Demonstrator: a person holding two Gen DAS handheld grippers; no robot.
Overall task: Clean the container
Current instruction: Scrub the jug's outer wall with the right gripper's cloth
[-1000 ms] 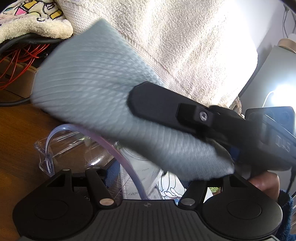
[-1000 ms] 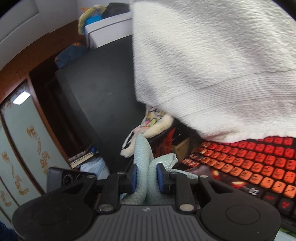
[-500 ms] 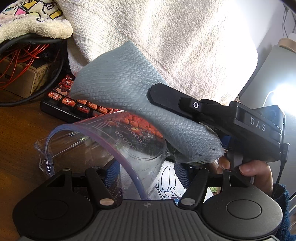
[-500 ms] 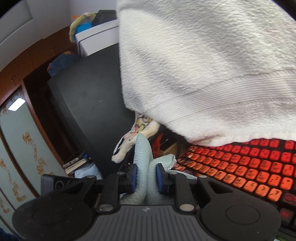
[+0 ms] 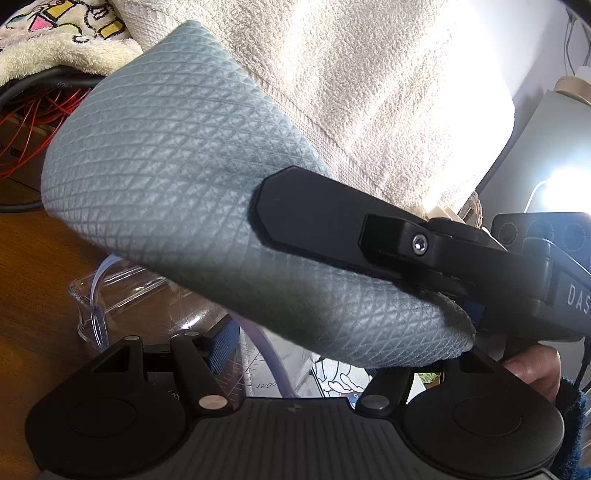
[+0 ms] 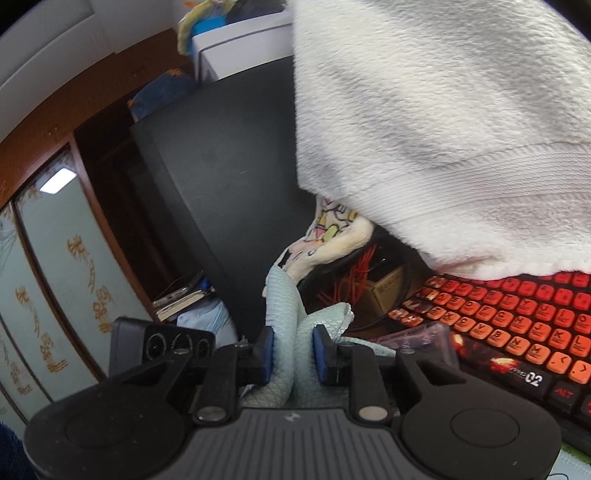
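A clear plastic measuring container (image 5: 122, 295) with a purple rim stands on the wooden desk in the left wrist view; its edge shows in the right wrist view (image 6: 421, 336). My left gripper (image 5: 295, 354) is shut on the container's wall. My right gripper (image 6: 293, 354) is shut on a pale blue-grey cloth (image 6: 291, 314). In the left wrist view the cloth (image 5: 177, 184) hangs over the container's mouth and hides most of it, with the right gripper's black finger (image 5: 332, 221) lying across it.
A white towel (image 5: 351, 92) hangs behind. A red-lit keyboard (image 6: 517, 325) lies on the desk. Orange cables (image 5: 33, 122) and a box sit at the back left. A black monitor back (image 6: 221, 184) stands behind. A patterned cloth (image 5: 55, 33) is at the top left.
The right gripper has swung the cloth back left and down over the container's mouth, covering the keyboard and rim seen half a second ago. The left gripper and container stayed put.
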